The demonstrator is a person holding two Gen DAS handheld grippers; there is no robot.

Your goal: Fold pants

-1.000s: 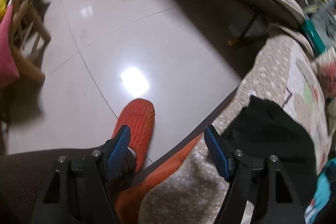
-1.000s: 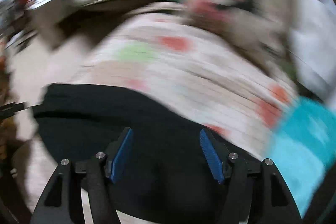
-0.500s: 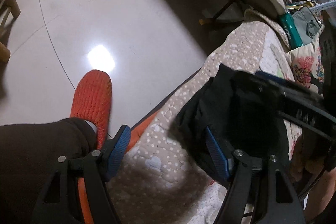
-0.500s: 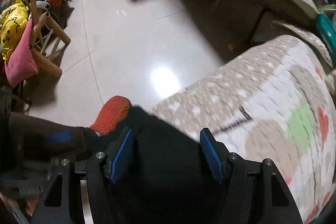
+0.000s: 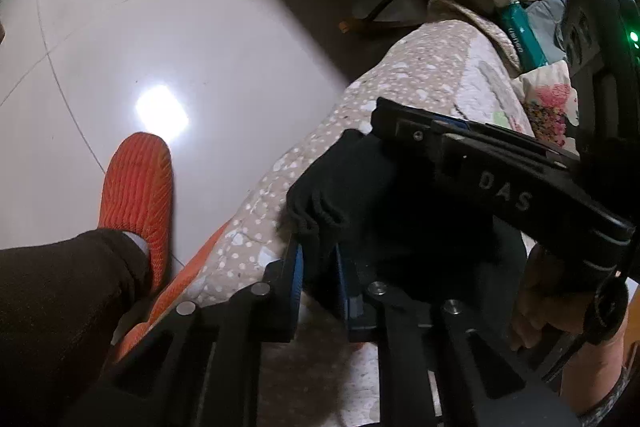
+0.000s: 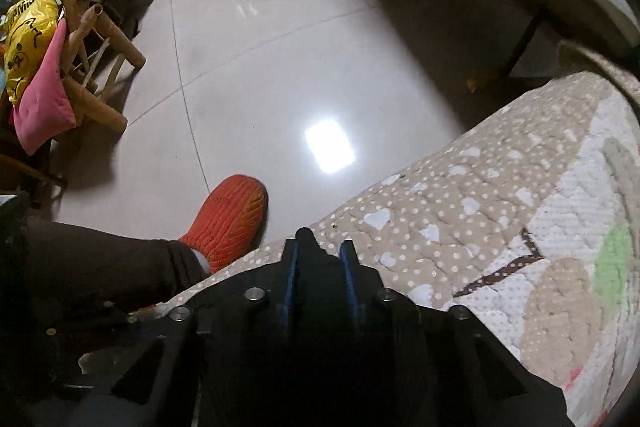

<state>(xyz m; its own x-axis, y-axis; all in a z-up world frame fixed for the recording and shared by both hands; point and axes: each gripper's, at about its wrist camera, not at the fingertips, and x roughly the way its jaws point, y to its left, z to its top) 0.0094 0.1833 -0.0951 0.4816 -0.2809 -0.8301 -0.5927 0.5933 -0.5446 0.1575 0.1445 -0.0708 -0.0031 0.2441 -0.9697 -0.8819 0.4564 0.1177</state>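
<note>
Tiled floor beyond quilted bed [image 5: 432, 75] | black pants [image 5: 348, 179] lie at near bed edge | left gripper [image 5: 318, 267] and right gripper [image 6: 320, 267] jaws have just been clenched onto pants fabric | fold judged ready to be lifted.

Most of the black pants [image 5: 344, 179] hidden behind the right tool [image 5: 404, 123]. Fabric between the right tool's pads lost in shadow. Wooden chair [image 6: 92, 55] cut off at the picture's left edge.

Glossy tiled floor [image 6: 280, 67], wooden chair [image 6: 88, 59]
</note>
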